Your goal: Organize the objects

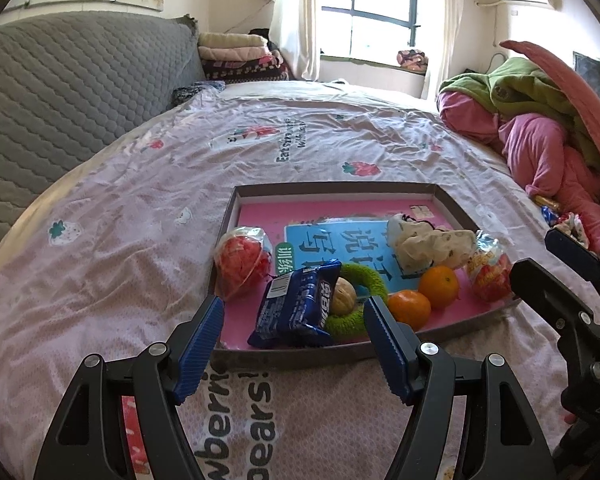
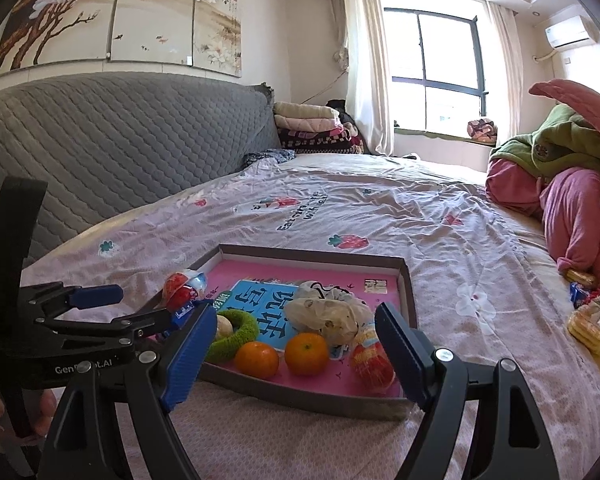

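Both tools wide open, empty: left tool [image 1: 294,310] over blue snack pack [image 1: 300,306], right tool [image 2: 296,320] above tray [image 2: 300,398] on bed [image 2: 340,208]

Bedroom. Grey quilted headboard [image 2: 112,140], flower painting [image 2: 120,12] above. Bright curtained window [image 2: 432,68]; air conditioner [image 2: 568,32] high on wall.

On the bedsheet [image 1: 140,208], printed lettering just in front of the tray [image 1: 452,204] reads upside down "berri" and "bears!"; beyond the tray, a line begins "Eat" with "with" beneath, the rest blurred. Inside the tray, large Chinese characters mark the blue booklet [image 1: 340,240]. The left gripper [image 2: 140,308] body carries the white mark "Gen...ot.AI", partly hidden by a screw.
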